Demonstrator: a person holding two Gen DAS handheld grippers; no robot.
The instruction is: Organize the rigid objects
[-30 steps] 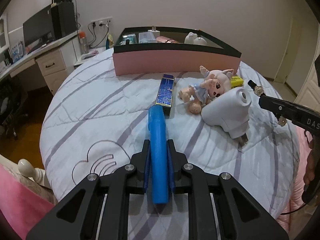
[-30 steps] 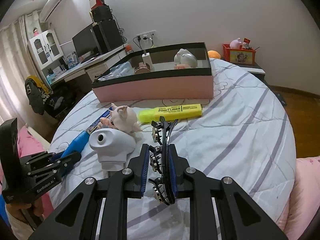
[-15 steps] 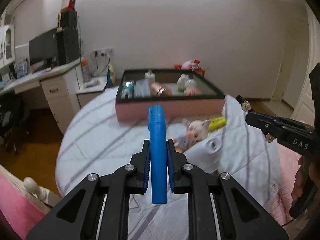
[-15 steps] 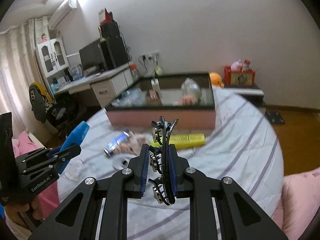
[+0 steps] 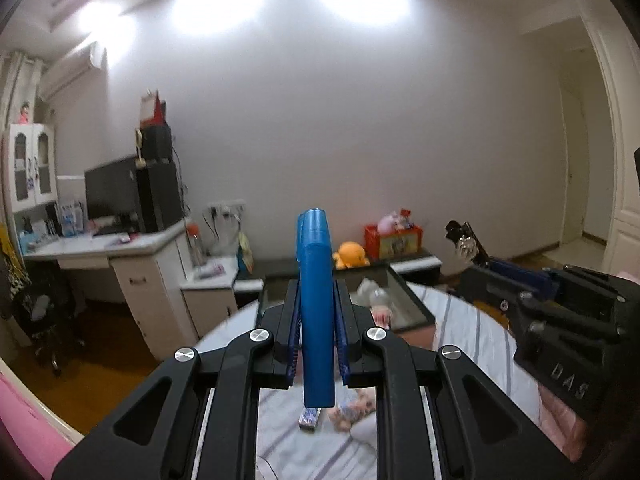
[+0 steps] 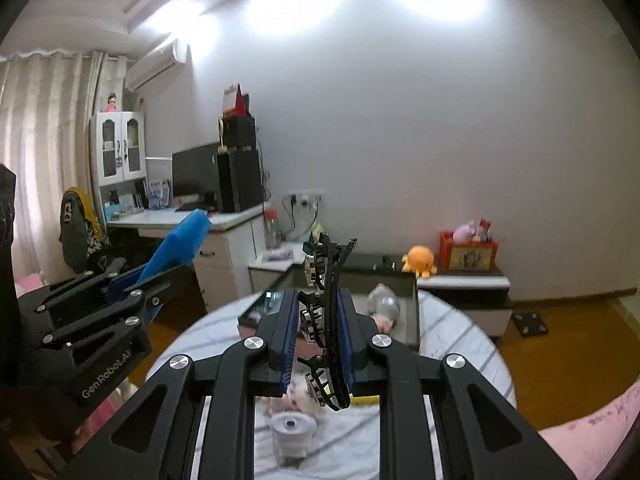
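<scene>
L gripper (image 5: 316, 336) clamps blue case (image 5: 316, 300); R gripper (image 6: 320, 340) clamps hair claw (image 6: 326, 320).

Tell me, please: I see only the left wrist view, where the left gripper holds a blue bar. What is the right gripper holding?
Observer: The right gripper is shut on a black hair clip with shiny stones.
Operator: What lies under it?
Observer: A white device lies on the bed, its round hole facing the camera.
Operator: Anything else there?
Observer: A bit of a yellow highlighter shows beside the clip's lower end.
</scene>
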